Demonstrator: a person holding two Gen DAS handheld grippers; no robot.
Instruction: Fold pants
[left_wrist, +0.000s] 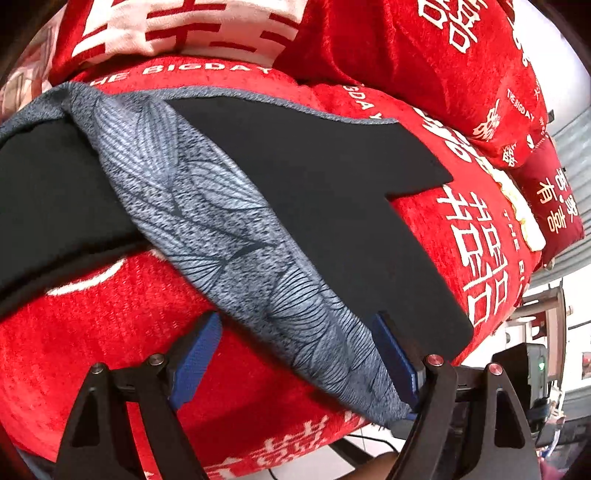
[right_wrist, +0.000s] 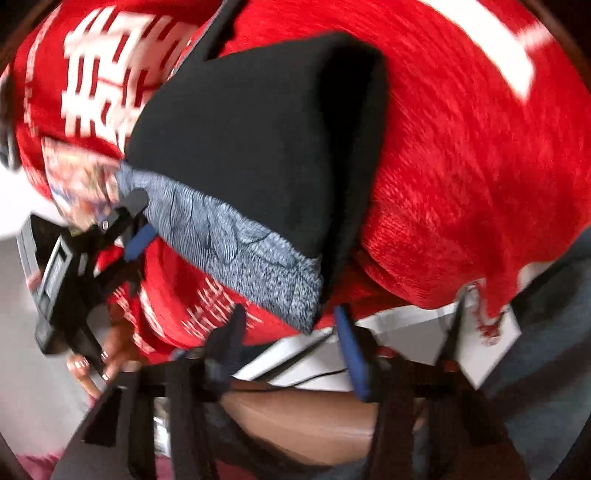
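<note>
Left hand-held gripper (left_wrist: 295, 354) points steeply down at a bed, its blue-padded fingers (left_wrist: 197, 354) spread wide. The grey patterned band of the pants (left_wrist: 207, 206) runs diagonally between them. The right pad sits against the band's edge and the left pad stands clear of it, so nothing is pinched. On either side of the grey band, black cloth of the same pants spreads flat over the red bedspread (left_wrist: 92, 350). One straight-edged black panel reaches toward the bed's right side and stops short of the edge. Red pillows (left_wrist: 443, 66) with white lettering crowd the far end. Open red cover lies to the near left.

Right hand-held gripper (right_wrist: 291, 350) appears blurred in its own view. Its blue pads (right_wrist: 351, 354) stand apart, with no cloth between them. It hovers over the near edge of the bed, just beside the corner of the folded pants (right_wrist: 258, 155). There, black cloth lies doubled over the grey band. Bare bedspread (right_wrist: 461, 166) stretches wide to the right of that fold. At the picture's left, the other gripper and a person's hand (right_wrist: 107, 363) are visible by the bed's edge.
</note>
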